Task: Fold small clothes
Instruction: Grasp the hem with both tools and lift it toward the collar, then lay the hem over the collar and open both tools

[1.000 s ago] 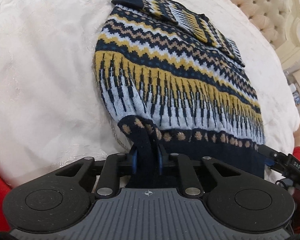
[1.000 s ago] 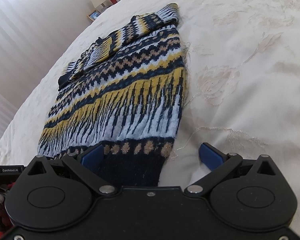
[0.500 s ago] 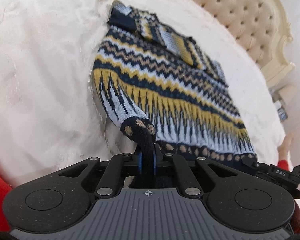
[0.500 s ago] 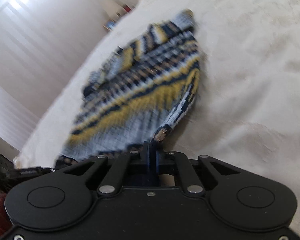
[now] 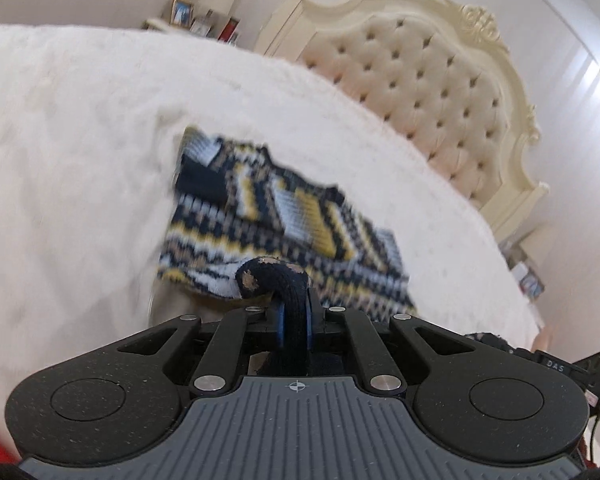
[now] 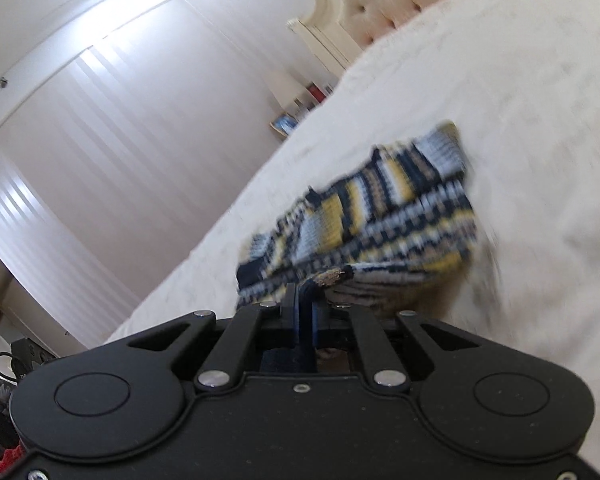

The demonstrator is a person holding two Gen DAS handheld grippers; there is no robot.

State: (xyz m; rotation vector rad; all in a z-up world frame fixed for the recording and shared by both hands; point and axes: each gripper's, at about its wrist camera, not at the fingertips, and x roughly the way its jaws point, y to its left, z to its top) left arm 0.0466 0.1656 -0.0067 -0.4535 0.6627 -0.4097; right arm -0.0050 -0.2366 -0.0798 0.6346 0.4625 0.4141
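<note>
A small knitted sweater (image 5: 284,220) in navy, yellow, white and tan bands lies on a cream bedspread (image 5: 72,168), its sleeves folded across the far end. My left gripper (image 5: 294,320) is shut on the navy hem at one near corner, and the cloth bulges over the fingertips. My right gripper (image 6: 304,312) is shut on the hem of the same sweater (image 6: 384,216) at the other near corner. Both corners hang lifted off the bed while the far part still rests on it. The picture is blurred by motion.
A tufted cream headboard (image 5: 440,88) stands at the far end of the bed. Bedside shelves with framed pictures (image 5: 182,14) sit beyond the bed's edge. The right wrist view shows a curtained wall (image 6: 100,152) on the left. The other gripper's body (image 5: 560,364) shows at the left wrist view's right edge.
The right gripper, open a second ago around the hem, has shut on it. Both grippers have risen and tilted up, lifting the sweater's near edge off the bed.
</note>
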